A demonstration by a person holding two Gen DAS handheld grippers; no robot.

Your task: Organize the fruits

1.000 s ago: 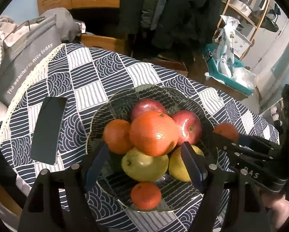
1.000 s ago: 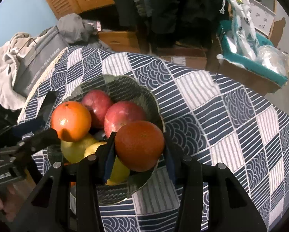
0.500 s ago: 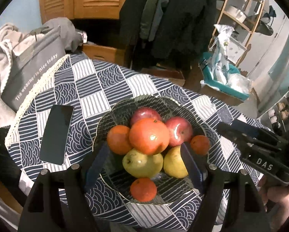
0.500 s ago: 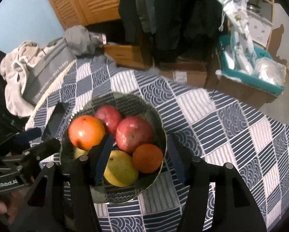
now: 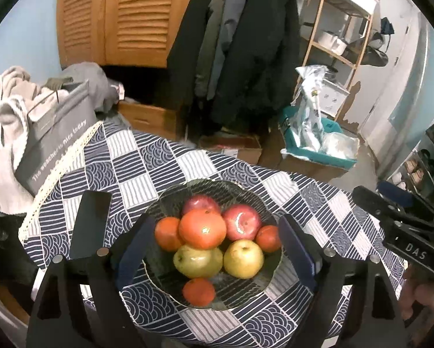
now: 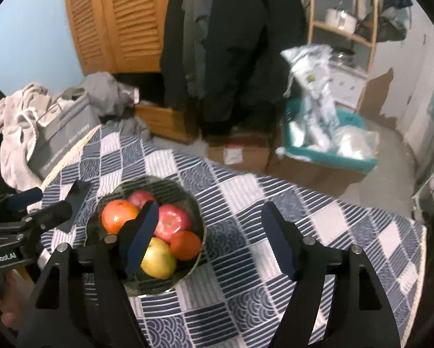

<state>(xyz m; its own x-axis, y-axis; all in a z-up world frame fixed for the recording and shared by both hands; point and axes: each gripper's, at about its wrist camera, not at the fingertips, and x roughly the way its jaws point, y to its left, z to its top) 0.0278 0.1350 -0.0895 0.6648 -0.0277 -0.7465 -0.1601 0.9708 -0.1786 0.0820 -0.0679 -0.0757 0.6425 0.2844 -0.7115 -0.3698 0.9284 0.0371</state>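
We are looking down at the dark glass scalloped bowl (image 5: 247,194), sitting on the blue-and-white patterned tablecloth (image 5: 147,156) of the worktop, with all the visible fruit piled inside it. The large orange (image 5: 202,228) is riding on top at the middle, two red apples (image 5: 242,222) are lying behind it, two yellow-green pears (image 5: 243,258) are in front, and the small tangerines are tucked around the edges — one (image 5: 199,291) at the near rim, one (image 5: 268,238) against the right side.

The right gripper (image 6: 211,237) is standing released: its fingers (image 6: 277,243) have just been opening and nothing is between them; the small tangerine (image 6: 185,245) is resting in the bowl beside the pear. The left gripper (image 5: 215,250) is also spread wide, its fingers (image 5: 296,250) having just been opening, framing the bowl from above without touching any fruit.

We judge the fruit gathered and the step in hand to be clearing away. To do it well, we are keeping both pairs of fingers apart and lifting straight off — any sideways brush could topple the large orange, which is perched loosely on the rounded fruit below. The dark flat phone (image 5: 90,226) lying left of the bowl is well out of the way.
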